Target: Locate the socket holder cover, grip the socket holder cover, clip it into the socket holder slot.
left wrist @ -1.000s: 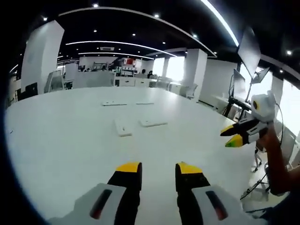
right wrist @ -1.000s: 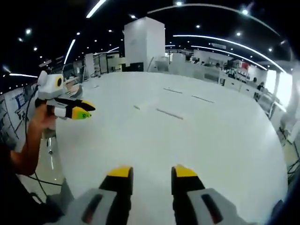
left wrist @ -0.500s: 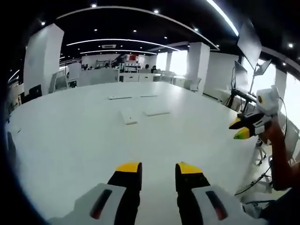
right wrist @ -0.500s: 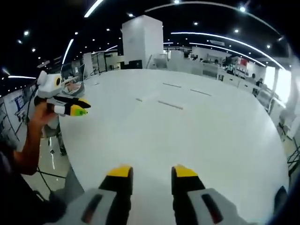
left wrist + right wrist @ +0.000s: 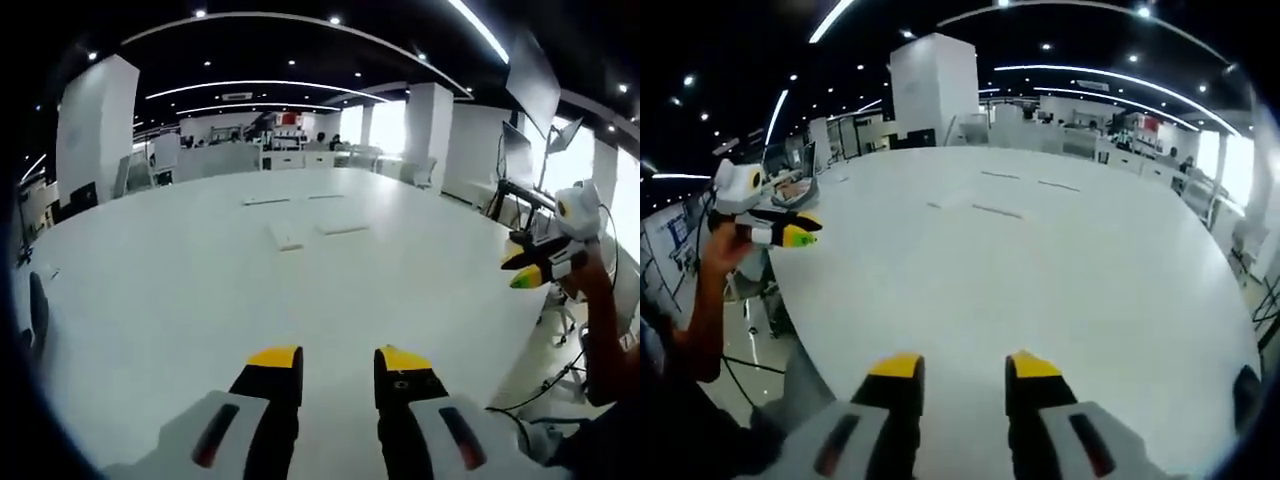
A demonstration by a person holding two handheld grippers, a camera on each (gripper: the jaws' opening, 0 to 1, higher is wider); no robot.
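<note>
a: left tool (image 5: pixel 337 360), condition?
b: jaws spread, nothing between them, held above the near part of the white worktop (image 5: pixel 180 290).
a: right tool (image 5: pixel 962 366)?
b: same finding. jaws apart, empty, above the worktop's near edge.
a: task items located?
b: in the left gripper view, four flat white pieces lie far out on the worktop. two nearer ones: a short piece (image 5: pixel 285 236) and a longer strip (image 5: pixel 343 228) just right of it, apart from each other. two thin strips (image 5: pixel 266 200) lie beyond. i cannot tell which is the socket holder cover and which the socket holder. both tools are well apart from all of them.
a: what does the right gripper view add?
b: the pieces show there as faint thin lines (image 5: pixel 997 211), too small to tell apart. it shows the left tool (image 5: pixel 798 228) off the worktop's left edge, held in a hand (image 5: pixel 722 248), tips close together from this angle. the left gripper view shows the right tool (image 5: pixel 524 268) likewise off the right edge.
</note>
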